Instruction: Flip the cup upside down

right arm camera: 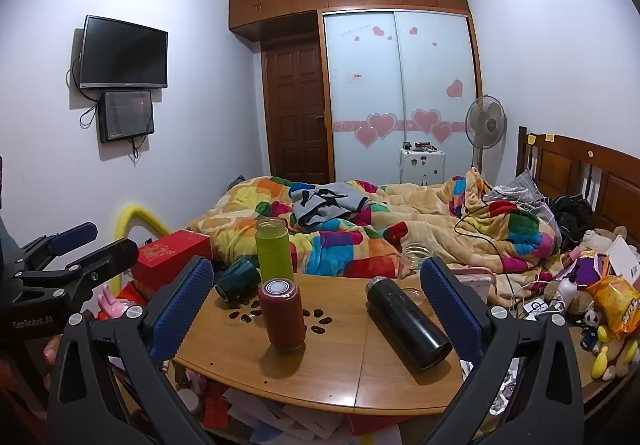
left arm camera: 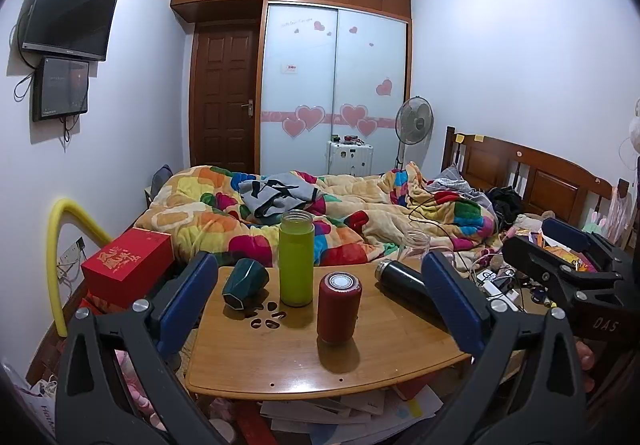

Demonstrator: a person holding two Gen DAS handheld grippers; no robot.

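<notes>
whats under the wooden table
Loose papers piled beneath the table, plus something pink at the left. The tabletop hides whatever lies further back.

cup (left arm camera: 245, 286) left of bottle (left arm camera: 296, 258), on table (left arm camera: 280, 365)

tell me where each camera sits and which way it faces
Left wrist: rides the left tongs, open, facing the wooden folding table and bed; right tongs show at the right edge.
Right wrist: rides the right tongs, open, same heading; left tongs show at left.
Shared: red cylindrical cup, lime-green bottle, black flask.
</notes>
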